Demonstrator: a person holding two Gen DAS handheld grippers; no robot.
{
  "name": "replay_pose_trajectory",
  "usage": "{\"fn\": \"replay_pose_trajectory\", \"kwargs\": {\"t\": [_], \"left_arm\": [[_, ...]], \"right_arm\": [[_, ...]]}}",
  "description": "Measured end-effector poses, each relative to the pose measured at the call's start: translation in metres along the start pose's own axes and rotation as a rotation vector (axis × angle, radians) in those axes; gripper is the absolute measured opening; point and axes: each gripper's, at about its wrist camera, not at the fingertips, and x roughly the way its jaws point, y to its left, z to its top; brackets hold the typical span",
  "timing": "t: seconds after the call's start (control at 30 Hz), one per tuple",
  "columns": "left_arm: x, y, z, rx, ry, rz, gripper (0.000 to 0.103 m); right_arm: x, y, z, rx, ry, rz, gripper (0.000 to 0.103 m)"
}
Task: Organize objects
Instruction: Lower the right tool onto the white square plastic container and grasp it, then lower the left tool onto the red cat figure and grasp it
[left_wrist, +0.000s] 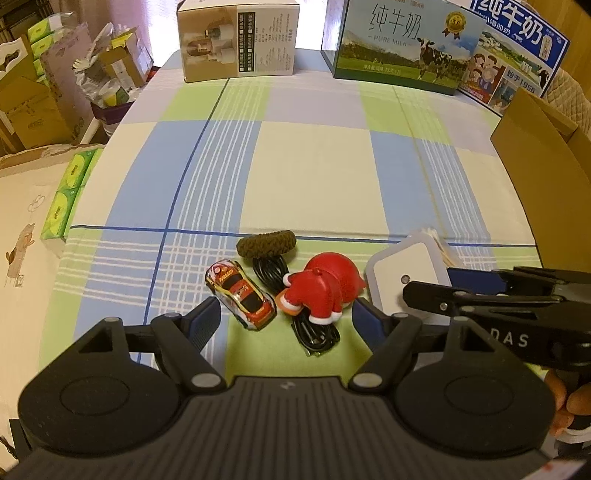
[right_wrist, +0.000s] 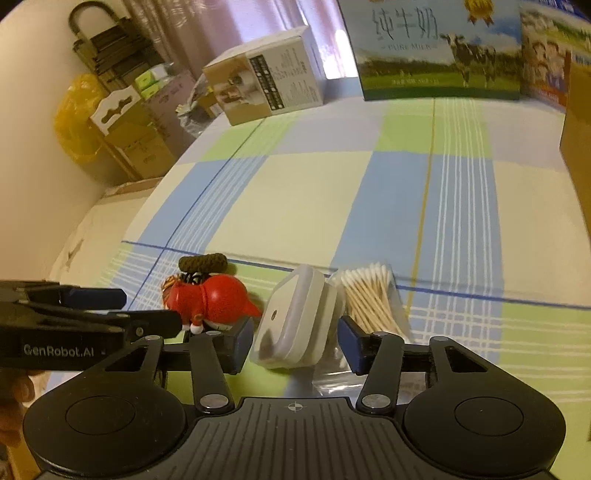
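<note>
A red and gold toy car (left_wrist: 242, 295), a red Santa figure (left_wrist: 321, 290) and a coiled black cable (left_wrist: 314, 332) lie on the checked tablecloth (left_wrist: 314, 166), between the wide-apart fingers of my open left gripper (left_wrist: 286, 319). Just beyond them rests a brown knitted ring (left_wrist: 266, 243). My right gripper (right_wrist: 295, 341) is closed on a white rounded box (right_wrist: 295, 321), which stands tilted on its edge with a blue pad against each side. Behind the box is a bag of cotton swabs (right_wrist: 373, 295). The Santa figure (right_wrist: 210, 299) sits to its left.
At the far edge of the table stand a beige carton (left_wrist: 238, 38) and two milk cartons (left_wrist: 410, 48). A brown cardboard box (left_wrist: 543, 147) is at the right. Green tissue packs (left_wrist: 68, 192) lie off the left edge. Stacked boxes (right_wrist: 140, 129) fill the room's left side.
</note>
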Motion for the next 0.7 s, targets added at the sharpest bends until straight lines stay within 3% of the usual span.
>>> {"fn": "replay_pose_trajectory", "kwargs": {"t": [0.17,0.27,0.7], "left_arm": [[0.006,0.001,0.002,0.011,0.005,-0.007,0.075],[0.009,0.0,0.003,0.019,0.008,-0.01,0.074],[0.023,-0.015,0.007,0.159,-0.012,-0.028,0.064]], "right_arm": [[0.005,-0.007,0.002,0.04,-0.001,0.017,0.033],[0.002,-0.008,0.002,0.035,-0.002,0.034,0.03],[-0.052,-0.013,-0.002,0.013,-0.048,-0.005,0.028]]}}
